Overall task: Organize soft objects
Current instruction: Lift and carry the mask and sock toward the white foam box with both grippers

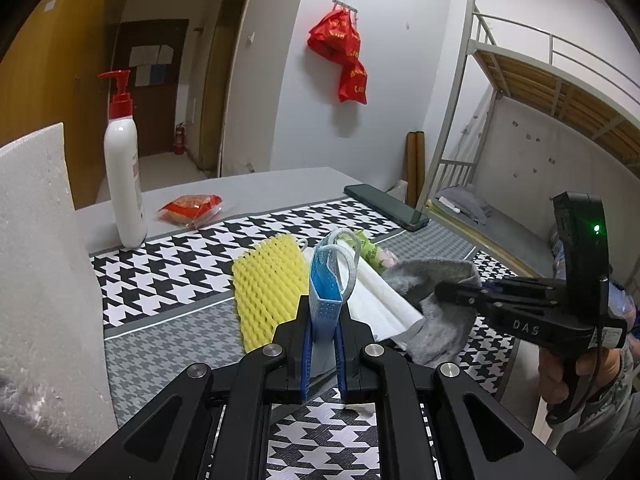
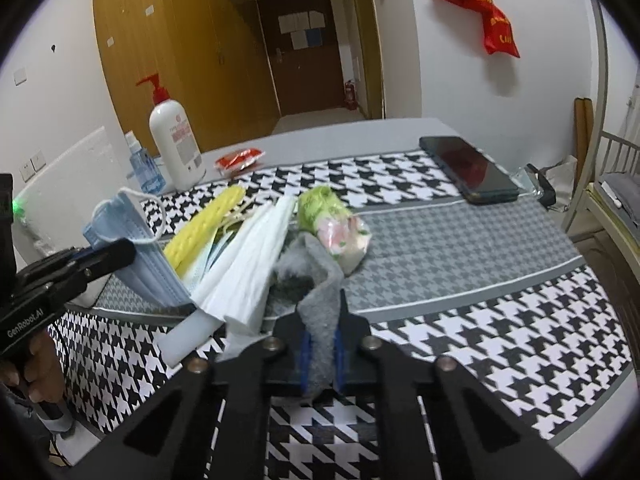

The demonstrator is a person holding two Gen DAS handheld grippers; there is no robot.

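A houndstooth cloth [image 1: 168, 272] covers the table, a white pump bottle [image 1: 124, 176] standing at its left. The left gripper [image 1: 323, 320] is clamped on a folded blue face mask [image 1: 326, 292], held upright beside the yellow foam net [image 1: 268, 280] and white tissue [image 2: 248, 276]; the right gripper [image 2: 322, 332] pinches the grey sock [image 2: 320, 316] just right of these.

walls: white [image 1: 400, 80] | doors: brown wooden [image 2: 308, 52] | right: metal bunk bed [image 1: 540, 92] | wardrobe: yellow-brown [image 2: 160, 40]
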